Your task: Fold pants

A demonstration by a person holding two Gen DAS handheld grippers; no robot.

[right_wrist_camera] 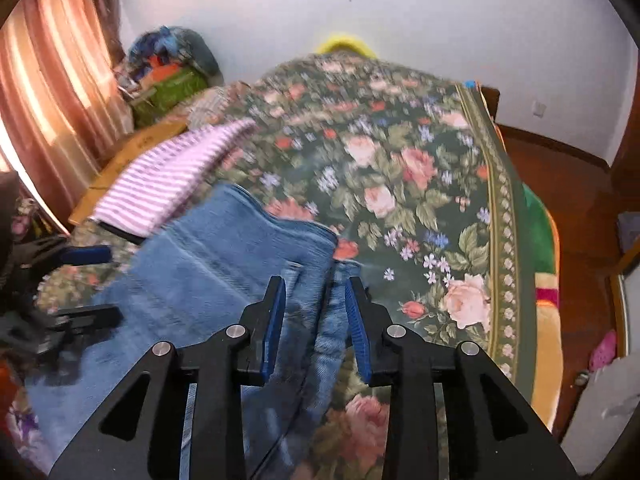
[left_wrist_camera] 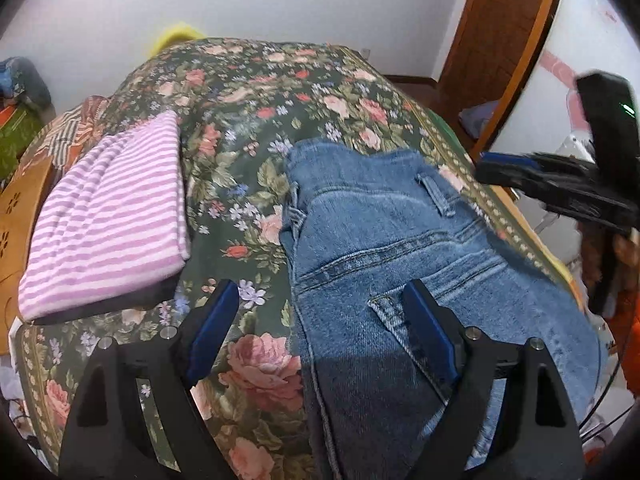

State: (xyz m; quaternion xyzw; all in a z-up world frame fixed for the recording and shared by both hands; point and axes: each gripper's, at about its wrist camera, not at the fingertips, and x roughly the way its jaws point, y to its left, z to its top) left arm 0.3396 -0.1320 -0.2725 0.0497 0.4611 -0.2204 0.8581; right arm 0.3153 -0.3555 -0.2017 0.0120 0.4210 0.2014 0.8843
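Observation:
Blue jeans [left_wrist_camera: 400, 248] lie folded on a floral bedspread [left_wrist_camera: 248, 92], waistband end away from me. My left gripper [left_wrist_camera: 320, 300] is open and hovers over the jeans' left edge, one finger above the bedspread, one above the back pocket. The right gripper shows at the right edge of the left wrist view [left_wrist_camera: 508, 172]. In the right wrist view the jeans [right_wrist_camera: 208, 280] fill the lower left. My right gripper [right_wrist_camera: 315, 292] is open over the jeans' right edge, holding nothing. The left gripper appears at the far left [right_wrist_camera: 92, 280].
A folded pink-and-white striped cloth [left_wrist_camera: 112, 216] lies on the bed left of the jeans; it also shows in the right wrist view [right_wrist_camera: 172, 176]. A wooden door frame [left_wrist_camera: 500, 40] stands at the right. Curtains [right_wrist_camera: 52, 92] and piled items [right_wrist_camera: 168, 68] are at the left.

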